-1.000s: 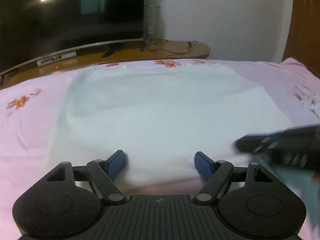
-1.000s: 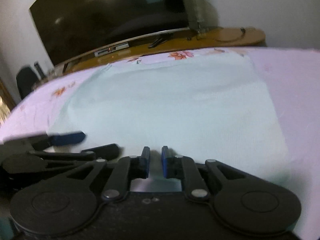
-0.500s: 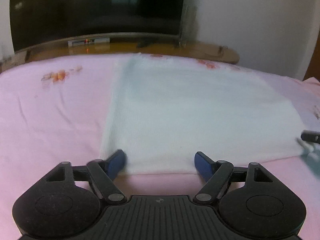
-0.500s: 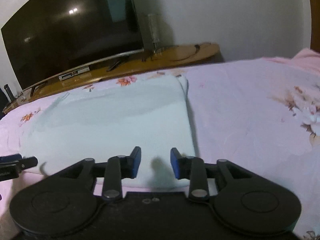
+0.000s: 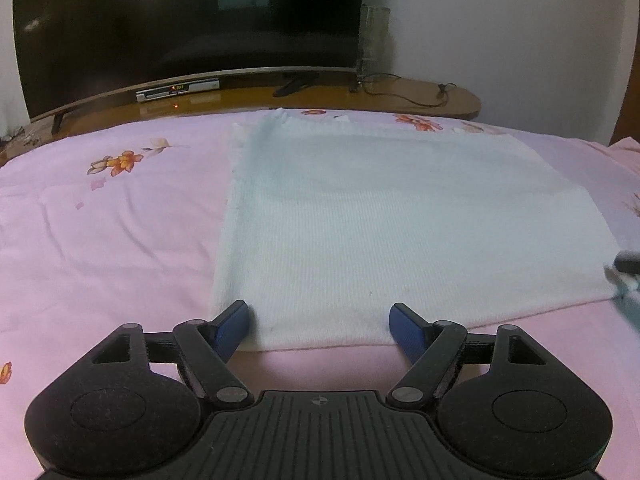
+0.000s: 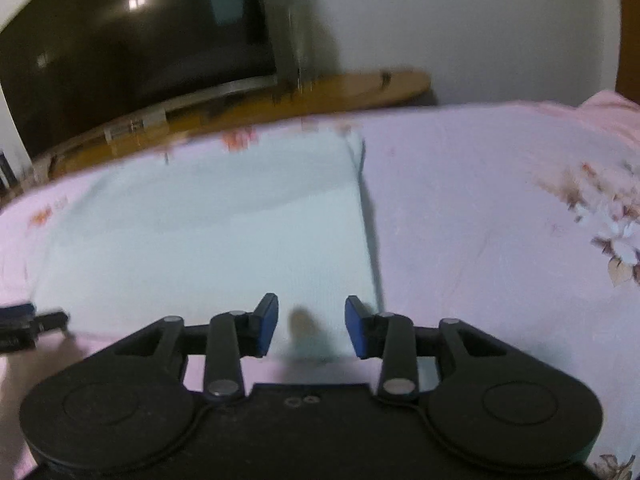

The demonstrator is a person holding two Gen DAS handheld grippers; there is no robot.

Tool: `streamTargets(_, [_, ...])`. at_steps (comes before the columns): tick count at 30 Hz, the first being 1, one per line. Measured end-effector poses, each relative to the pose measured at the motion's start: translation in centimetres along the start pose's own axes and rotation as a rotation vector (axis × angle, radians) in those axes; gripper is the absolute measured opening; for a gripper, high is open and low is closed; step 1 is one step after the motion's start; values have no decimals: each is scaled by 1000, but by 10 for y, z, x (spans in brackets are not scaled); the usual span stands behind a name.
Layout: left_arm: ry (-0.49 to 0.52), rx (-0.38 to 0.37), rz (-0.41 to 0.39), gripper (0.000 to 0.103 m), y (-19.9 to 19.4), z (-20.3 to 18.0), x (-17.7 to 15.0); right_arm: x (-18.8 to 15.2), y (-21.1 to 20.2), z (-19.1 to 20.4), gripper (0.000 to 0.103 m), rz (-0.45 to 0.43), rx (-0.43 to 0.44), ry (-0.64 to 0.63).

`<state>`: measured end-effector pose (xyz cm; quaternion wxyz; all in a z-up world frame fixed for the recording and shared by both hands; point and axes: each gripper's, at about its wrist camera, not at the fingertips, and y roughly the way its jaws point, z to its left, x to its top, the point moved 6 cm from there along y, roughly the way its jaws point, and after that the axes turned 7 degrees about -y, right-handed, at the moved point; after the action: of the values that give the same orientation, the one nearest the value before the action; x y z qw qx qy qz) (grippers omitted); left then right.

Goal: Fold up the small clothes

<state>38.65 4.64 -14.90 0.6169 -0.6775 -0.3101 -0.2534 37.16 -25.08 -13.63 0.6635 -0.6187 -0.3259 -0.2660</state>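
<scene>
Cloth [image 5: 400, 220], one pale folded piece, lies flat on the pink flowered bed [image 5: 100, 240], its far edge near the bed's far edge. A second ago both grippers crowded together at its near edge, the right one nearly clenched; they now sit apart at the two near corners. Left gripper [image 5: 320, 322] is released, jaws wide, the near-left corner lying between them untouched. Right gripper [image 6: 311, 326] is opening, its pads clear of the near-right corner lying between them. Beyond the bed stand one TV [image 5: 180, 20] and one wooden stand [image 5: 420, 98]. Containers: I see none.
</scene>
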Motion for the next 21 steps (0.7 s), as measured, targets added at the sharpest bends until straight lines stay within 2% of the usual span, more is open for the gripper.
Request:
streamTargets(2, [5,3,-2,77,0,-1,-1,-15,20,-1,41,114,-14,-36])
streamTargets(4, [7,6,0,77,1,-2,0,-11,18,3,43,119,-20,-80])
streamTargets(8, [-1,14,21,77,-8,-1,2,-8,6,-7,43,78,21,24])
streamTargets(10, [-30,17,21,77,-18,4,-1,-9,1,-8,43,65,27,35])
streamTargets(13, [-176,-54,37,77,-35,18,-13,-13,-19,-12,43,47,42,23])
streamTargets(17, [-446,-217,80,77,-42,34,-31,-10,-43,-16,40,0,80,48])
streamTargets(21, [-680,-321,84,77,-34,48,-35,-4,-53,-10,23,-18,116,58])
